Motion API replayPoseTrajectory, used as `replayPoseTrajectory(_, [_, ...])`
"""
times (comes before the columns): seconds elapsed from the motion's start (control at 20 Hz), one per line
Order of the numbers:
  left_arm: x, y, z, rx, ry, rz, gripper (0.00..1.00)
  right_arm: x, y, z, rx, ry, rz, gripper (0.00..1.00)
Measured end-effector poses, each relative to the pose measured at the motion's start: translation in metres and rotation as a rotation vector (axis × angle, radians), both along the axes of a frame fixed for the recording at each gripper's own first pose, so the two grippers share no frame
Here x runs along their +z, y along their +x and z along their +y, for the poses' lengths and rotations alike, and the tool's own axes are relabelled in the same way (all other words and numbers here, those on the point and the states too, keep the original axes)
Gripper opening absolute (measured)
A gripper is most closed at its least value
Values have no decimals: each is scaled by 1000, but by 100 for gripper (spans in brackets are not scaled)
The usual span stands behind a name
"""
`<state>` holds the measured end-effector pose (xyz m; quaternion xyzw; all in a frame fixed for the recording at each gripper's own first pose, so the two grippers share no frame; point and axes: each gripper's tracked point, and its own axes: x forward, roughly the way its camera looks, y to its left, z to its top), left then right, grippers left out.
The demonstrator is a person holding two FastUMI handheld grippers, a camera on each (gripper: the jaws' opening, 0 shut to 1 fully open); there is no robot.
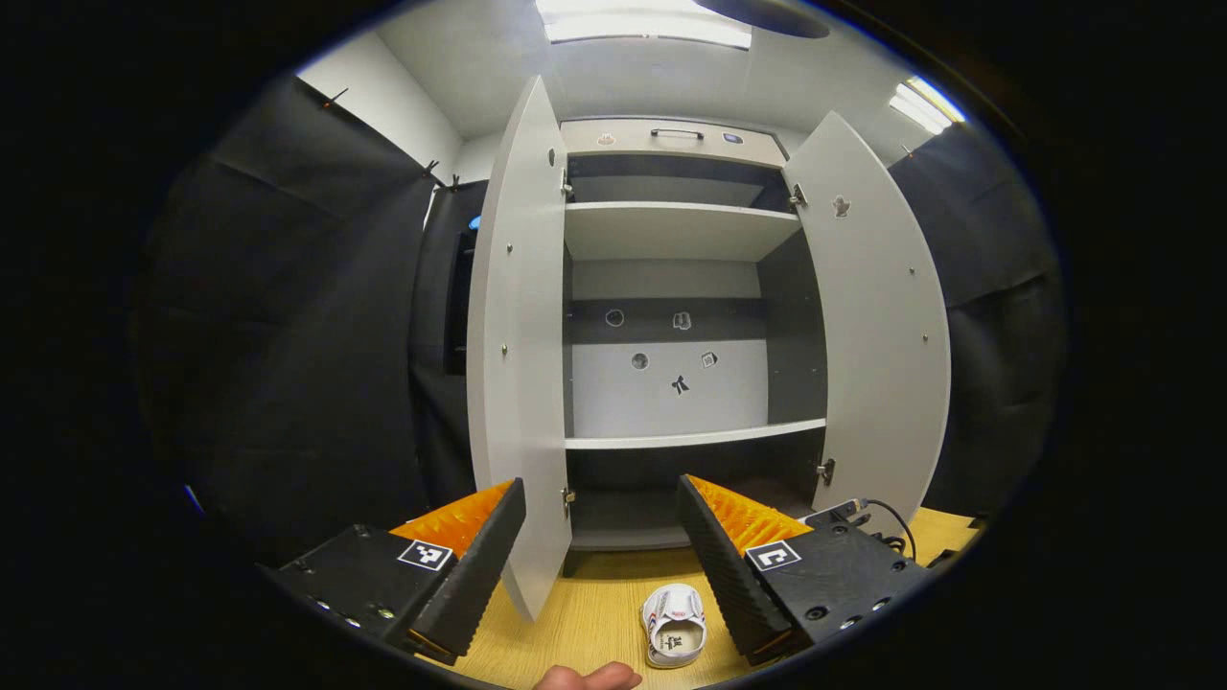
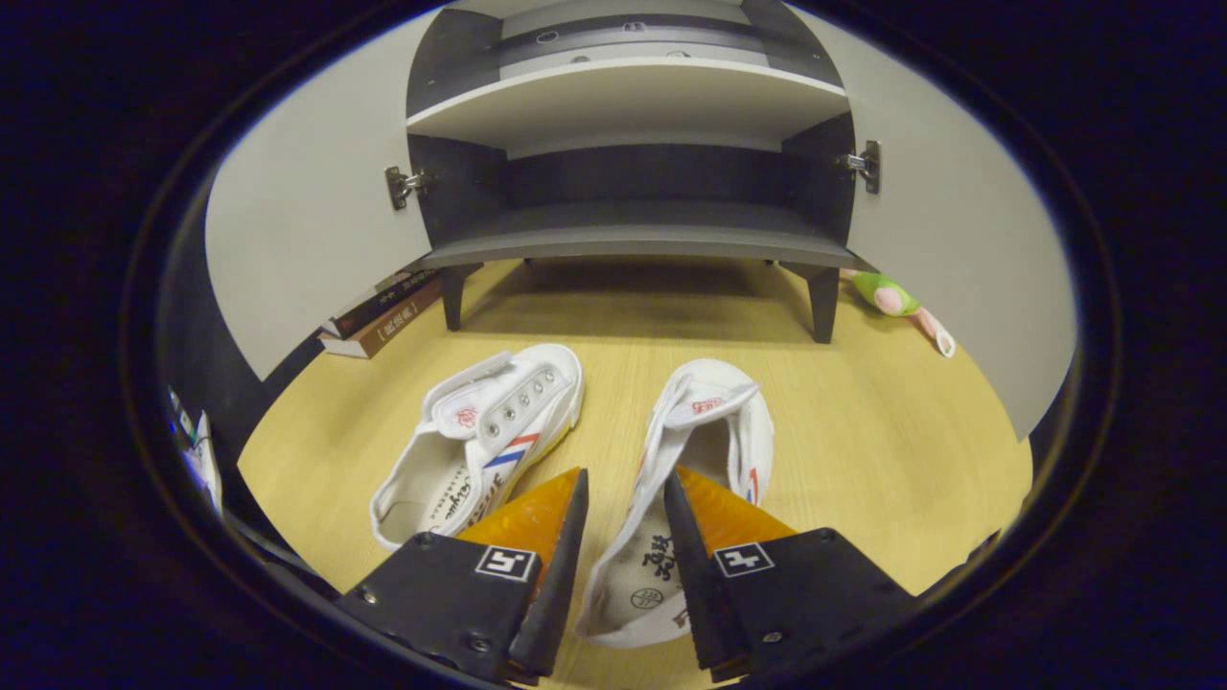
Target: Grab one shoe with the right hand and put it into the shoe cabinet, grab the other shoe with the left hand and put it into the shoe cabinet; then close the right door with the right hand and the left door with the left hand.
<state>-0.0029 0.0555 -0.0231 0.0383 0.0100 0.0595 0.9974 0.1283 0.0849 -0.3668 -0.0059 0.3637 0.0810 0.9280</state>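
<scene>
A: What lies around the shoe cabinet [image 2: 633,240]?

B: In the right gripper view, a stack of books [image 2: 383,311] sits on the wooden floor [image 2: 863,422] beside the cabinet's left front leg, partly behind the open left door [image 2: 307,230]. A green and pink soft toy [image 2: 896,299] lies on the floor by the right front leg, partly behind the open right door [image 2: 959,249].

A: How many shoes?

B: Two white shoes, both on the floor in front of the cabinet. The left shoe [image 2: 489,431] lies tilted on its side, toe towards the cabinet. The right shoe [image 2: 690,479] stands upright just beside it, toe also towards the cabinet.

A: And the cabinet itself?

B: Both doors stand wide open. In the left gripper view I count three shelves, the upper shelf [image 1: 676,230], the middle shelf [image 1: 695,438] and the bottom board; nothing rests on any of them. Small stickers dot the back panel [image 1: 671,388].

A: The grippers?

B: The right hand-held gripper [image 2: 623,494] is low over the right shoe, one finger inside the opening and one outside the left wall; whether both press on it, I cannot tell. The left hand-held gripper [image 1: 602,503] is held up facing the cabinet, jaws spread wide with nothing between them, and one shoe [image 1: 674,625] shows on the floor below it.
</scene>
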Motion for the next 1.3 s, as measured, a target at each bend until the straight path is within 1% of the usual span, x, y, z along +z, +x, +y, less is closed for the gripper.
replayPoseTrajectory(0.05, [-1, 0, 1, 1, -1, 4, 95, -2, 3, 1, 0, 0, 6, 51])
replayPoseTrajectory(0.2, [-5, 1, 4, 7, 8, 17, 95, -12, 15, 1, -16, -17, 20, 49])
replayPoseTrajectory(0.3, [-7, -1, 5, 14, 14, 23, 95, -14, 19, -3, -44, -25, 20, 40])
replayPoseTrajectory(0.35, [-8, -1, 6, 16, 14, 26, 95, -13, 20, -6, -58, -31, 14, 22])
replayPoseTrajectory(0.4, [-10, 1, 8, 17, 12, 28, 95, -14, 22, -6, -59, -30, 6, 23])
replayPoseTrajectory(0.45, [-12, 2, 8, 16, 11, 30, 95, -15, 22, -5, -51, -30, 2, 15])
replayPoseTrajectory(0.6, [-13, 3, 5, 7, 10, 37, 95, -17, 24, -6, -38, -45, -19, 10])
replayPoseTrajectory(0.65, [-14, 4, 4, 3, 9, 41, 95, -16, 24, -6, -33, -47, -32, 5])
replayPoseTrajectory(0.8, [-20, 7, 1, -12, 6, 56, 95, -4, 24, -15, -23, -84, -103, 4])
replayPoseTrajectory(0.95, [-24, 4, -3, -18, 0, 54, 95, 19, 22, -19, -12, -77, -153, 4])
replayPoseTrajectory(1.2, [-24, 8, -14, -41, -13, 43, 95, 96, 17, -26, 15, -76, -283, 4])
replayPoseTrajectory(1.3, [-25, 10, -22, -62, -25, 35, 95, 131, 14, -31, 14, -95, -323, 4])
